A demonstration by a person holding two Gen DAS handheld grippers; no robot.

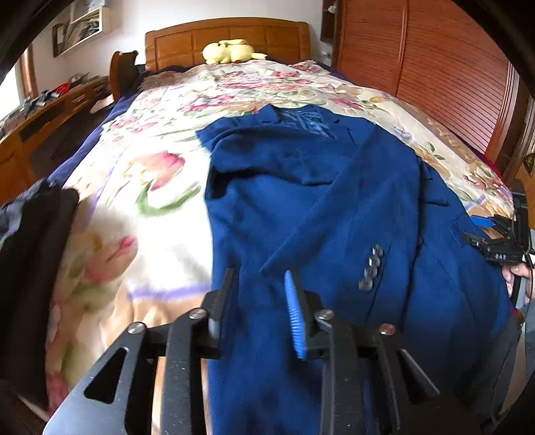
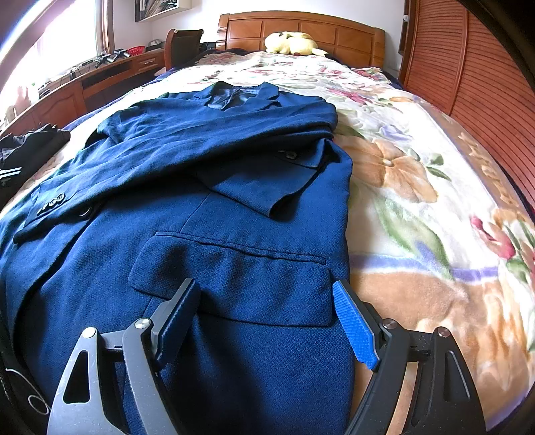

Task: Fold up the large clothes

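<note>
The jaws of the left gripper (image 1: pixel 259 301) are seen partly apart, with nothing pinched between the pads; blue cloth lies beneath and beyond them. The jaws of the right gripper (image 2: pixel 267 314) are held wide apart over the pocket flap (image 2: pixel 234 277), and nothing is gripped there either.

The jacket (image 2: pixel 187 187) is spread on the floral blanket (image 2: pixel 418 200) of the bed, its long axis running from the hem near both grippers up to the collar (image 2: pixel 240 95) toward the headboard (image 2: pixel 301 30). Both sleeves are laid across the front: one with its buttoned cuff (image 1: pixel 371 267) just ahead and to the right of the left gripper, the other with its cuff ending above the pocket. The hem is judged to be the nearer end for both hands, the right gripper standing at the jacket's right edge and the left over its left part; a lengthwise fold toward the collar would be started from there.

The hem itself is cut off by the lower frame edge in both views, so its lie cannot be made out. The left view is blurred. A dark garment (image 2: pixel 30 147) at the bed's left side is only partly shown. The plush toy (image 2: pixel 291 41) by the headboard lies well apart from the jacket.
</note>
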